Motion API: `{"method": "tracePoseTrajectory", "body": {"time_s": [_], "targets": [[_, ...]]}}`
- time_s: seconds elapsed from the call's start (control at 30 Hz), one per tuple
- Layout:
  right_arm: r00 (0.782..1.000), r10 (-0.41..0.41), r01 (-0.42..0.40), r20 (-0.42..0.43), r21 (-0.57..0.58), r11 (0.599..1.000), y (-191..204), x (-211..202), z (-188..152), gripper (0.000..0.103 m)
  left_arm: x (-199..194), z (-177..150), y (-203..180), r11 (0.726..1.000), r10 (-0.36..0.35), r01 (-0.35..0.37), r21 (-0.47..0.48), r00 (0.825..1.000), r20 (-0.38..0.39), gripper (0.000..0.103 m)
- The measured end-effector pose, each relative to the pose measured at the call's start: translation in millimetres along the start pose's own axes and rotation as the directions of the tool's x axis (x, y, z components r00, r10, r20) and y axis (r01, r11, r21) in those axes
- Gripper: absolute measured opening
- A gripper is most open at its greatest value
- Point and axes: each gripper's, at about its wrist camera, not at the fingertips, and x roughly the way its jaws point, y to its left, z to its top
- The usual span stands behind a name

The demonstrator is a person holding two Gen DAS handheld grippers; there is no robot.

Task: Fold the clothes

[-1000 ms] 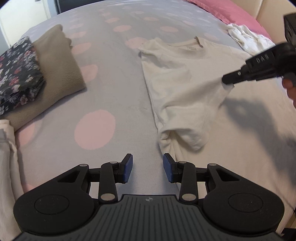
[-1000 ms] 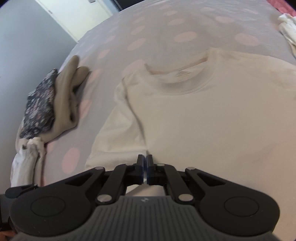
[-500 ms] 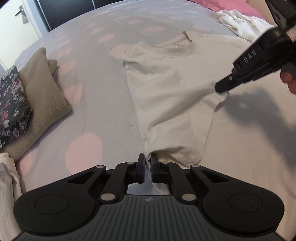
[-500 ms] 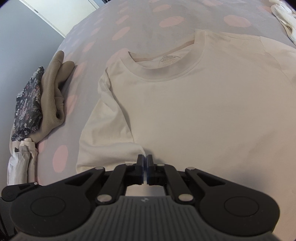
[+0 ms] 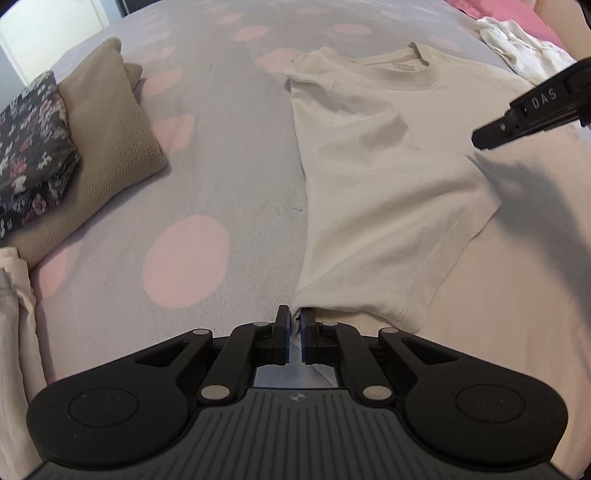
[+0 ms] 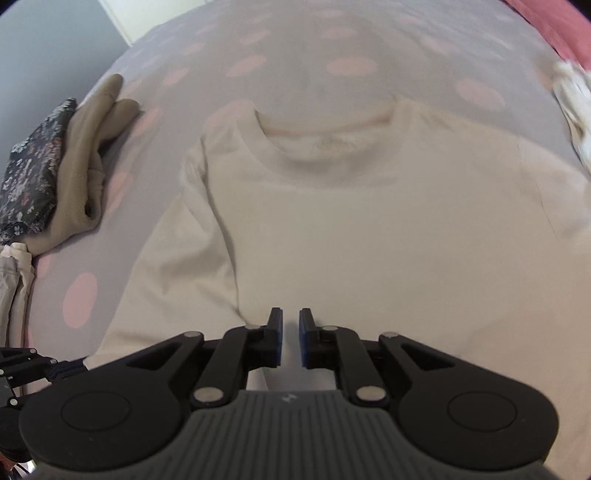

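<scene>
A cream T-shirt (image 5: 369,166) lies face up on the spotted bedspread (image 5: 221,147), collar at the far end. Its left sleeve is folded in over the body, hem pointing toward me. At the shirt's near left edge my left gripper (image 5: 294,325) is shut, with a pinch of the fabric between the blue pads. In the right wrist view the shirt (image 6: 369,240) fills the middle. My right gripper (image 6: 291,332) hovers over its chest with the fingers slightly parted and nothing in them. Its tip (image 5: 480,138) also shows raised over the shirt's right side in the left wrist view.
To the left lie a folded beige garment (image 5: 110,129) and a folded dark floral one (image 5: 29,147). A pale garment (image 5: 11,295) lies at the near left edge. A crumpled white cloth (image 5: 517,44) lies far right, beside a pink pillow (image 6: 554,26).
My left gripper went from open to shut on the shirt's near edge. My right gripper let the folded sleeve go, parted its fingers a little and lifted away to the right.
</scene>
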Motion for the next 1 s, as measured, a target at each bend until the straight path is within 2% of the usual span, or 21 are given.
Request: {"method": "tracePoseTrajectory", "body": {"time_s": [0.1, 0.13, 0.3, 0.5, 0.57, 0.7, 0.8, 0.87, 0.93, 1.0], "targets": [[1.0, 0.012, -0.01, 0.013, -0.097, 0.995, 15, 4, 22, 0.017, 2, 5, 2, 1.0, -0.008, 0.007, -0.019, 0.999, -0.037, 0.004], [1.0, 0.008, -0.006, 0.016, -0.144, 0.99, 22, 7, 30, 0.023, 3, 8, 3, 1.0, -0.008, 0.006, -0.025, 0.999, -0.054, 0.004], [1.0, -0.009, 0.013, 0.018, -0.285, 0.958, 57, 24, 68, 0.023, 7, 15, 3, 0.999, -0.003, -0.001, -0.043, 0.995, -0.105, 0.004], [1.0, -0.024, 0.024, 0.005, -0.41, 0.912, 94, 51, 94, 0.024, 10, 18, 2, 0.999, 0.0, -0.004, -0.036, 0.991, -0.135, 0.004], [0.999, -0.032, 0.033, 0.009, -0.437, 0.899, 104, 60, 100, 0.037, 11, 20, 2, 0.999, 0.001, -0.006, -0.034, 0.989, -0.145, 0.004], [0.998, -0.057, 0.038, -0.027, -0.48, 0.876, 118, 84, 111, 0.039, 13, 22, 2, 1.0, 0.003, -0.008, -0.029, 0.986, -0.166, 0.004], [0.994, -0.065, 0.018, -0.085, -0.464, 0.886, 119, 101, 117, 0.032, 13, 22, 2, 1.0, 0.003, -0.007, -0.02, 0.986, -0.169, 0.004], [0.993, -0.066, 0.016, -0.098, -0.447, 0.895, 114, 108, 118, 0.007, 12, 22, 2, 1.0, 0.003, -0.006, -0.013, 0.986, -0.169, 0.004], [0.994, -0.005, -0.04, -0.107, -0.412, 0.91, 109, 108, 122, 0.005, 12, 22, 2, 1.0, 0.003, -0.004, -0.008, 0.985, -0.175, 0.004], [0.991, 0.11, -0.131, -0.079, -0.341, 0.931, 100, 103, 130, 0.004, 11, 21, 1, 1.0, 0.002, -0.004, -0.006, 0.983, -0.183, 0.004]]}}
